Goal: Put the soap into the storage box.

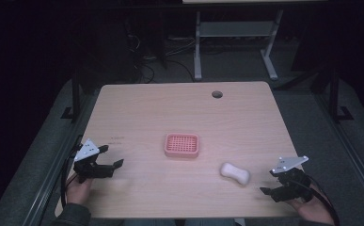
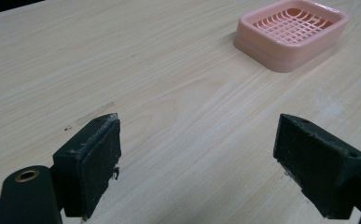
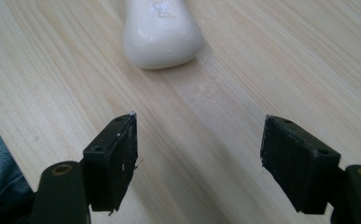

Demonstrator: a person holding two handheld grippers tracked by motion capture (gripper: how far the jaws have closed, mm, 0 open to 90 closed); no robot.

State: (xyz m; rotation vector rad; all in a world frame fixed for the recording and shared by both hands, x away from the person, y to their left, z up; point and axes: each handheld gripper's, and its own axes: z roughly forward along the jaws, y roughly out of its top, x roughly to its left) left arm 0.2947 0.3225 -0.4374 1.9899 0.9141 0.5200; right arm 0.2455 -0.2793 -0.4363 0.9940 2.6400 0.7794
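Right gripper view: my right gripper (image 3: 199,158) is spread wide and empty, soap (image 3: 162,32) just ahead; left gripper (image 2: 197,158) wide too, pink dish (image 2: 290,32) ahead-right.

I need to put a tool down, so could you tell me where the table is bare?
The far half of the table, beyond the pink soap dish, is bare up to the cable hole. The near right is crowded: soap bar beside the right gripper.

Place: I read this as a lab or office test room.
Evidence: bare wooden desk (image 1: 179,117) with cable hole (image 1: 217,94); loose cables (image 1: 144,70) on carpet; white desk frame (image 1: 236,42) behind.
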